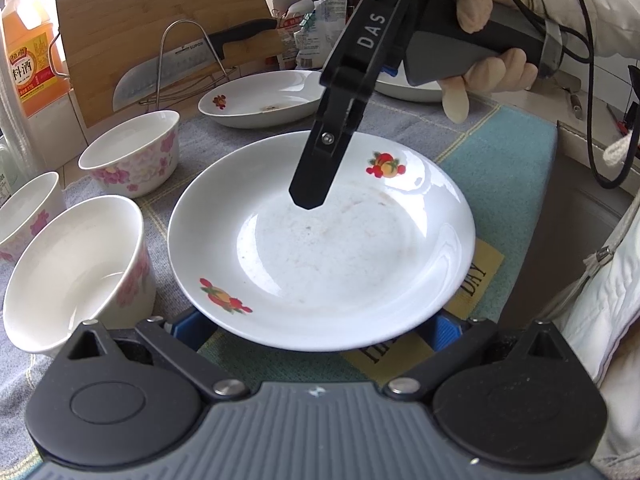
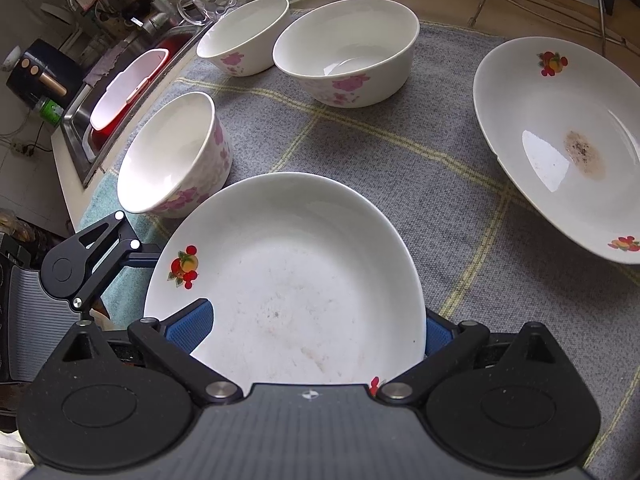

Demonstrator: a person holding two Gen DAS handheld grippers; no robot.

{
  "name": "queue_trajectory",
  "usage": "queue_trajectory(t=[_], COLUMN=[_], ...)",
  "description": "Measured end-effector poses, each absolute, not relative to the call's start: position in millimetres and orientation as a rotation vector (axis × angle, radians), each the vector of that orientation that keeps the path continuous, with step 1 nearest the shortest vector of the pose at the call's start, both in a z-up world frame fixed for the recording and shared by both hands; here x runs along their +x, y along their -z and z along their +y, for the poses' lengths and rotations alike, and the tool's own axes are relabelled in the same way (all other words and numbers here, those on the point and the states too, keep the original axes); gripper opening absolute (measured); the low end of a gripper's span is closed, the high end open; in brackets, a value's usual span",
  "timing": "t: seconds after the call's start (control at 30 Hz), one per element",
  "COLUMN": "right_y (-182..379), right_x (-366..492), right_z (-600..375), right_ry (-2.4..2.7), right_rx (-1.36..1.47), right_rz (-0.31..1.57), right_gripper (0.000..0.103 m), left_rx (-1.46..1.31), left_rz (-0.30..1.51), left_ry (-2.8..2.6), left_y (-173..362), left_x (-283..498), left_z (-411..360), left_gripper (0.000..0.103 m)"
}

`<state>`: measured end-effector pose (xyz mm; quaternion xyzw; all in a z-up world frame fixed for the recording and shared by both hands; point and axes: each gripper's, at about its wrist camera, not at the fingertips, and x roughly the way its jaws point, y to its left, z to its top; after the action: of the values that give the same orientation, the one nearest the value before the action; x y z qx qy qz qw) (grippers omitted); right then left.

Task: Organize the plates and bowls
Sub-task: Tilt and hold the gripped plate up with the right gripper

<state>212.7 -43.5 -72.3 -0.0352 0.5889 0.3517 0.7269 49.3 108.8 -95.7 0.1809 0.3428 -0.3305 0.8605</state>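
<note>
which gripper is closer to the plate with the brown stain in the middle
Right. The right gripper hangs over the near plate, its body reaching back toward the stained plate behind. The left gripper sits at the near plate's front rim, farther away.

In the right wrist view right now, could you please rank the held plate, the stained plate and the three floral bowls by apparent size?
1. Held plate, nearest the camera.
2. Stained plate, partly cropped; probably the same kind.
3. Wide floral bowl.
4. Near bowl and far bowl: likely alike, distance makes it unsure.
</note>
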Motion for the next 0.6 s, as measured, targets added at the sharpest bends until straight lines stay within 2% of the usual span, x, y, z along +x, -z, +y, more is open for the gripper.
queue_trajectory(t=[0.6], right_y=[55], right_x=[208], right_z=[-82], right_ry=[-0.745], right_rx=[-0.043], right_rz=[1.267], right_gripper=[0.103], left_rx=[0.373], left_rz=[0.718], left_ry=[0.733], left_y=[77], left_x=[56], left_z=[82], left_gripper=[0.103])
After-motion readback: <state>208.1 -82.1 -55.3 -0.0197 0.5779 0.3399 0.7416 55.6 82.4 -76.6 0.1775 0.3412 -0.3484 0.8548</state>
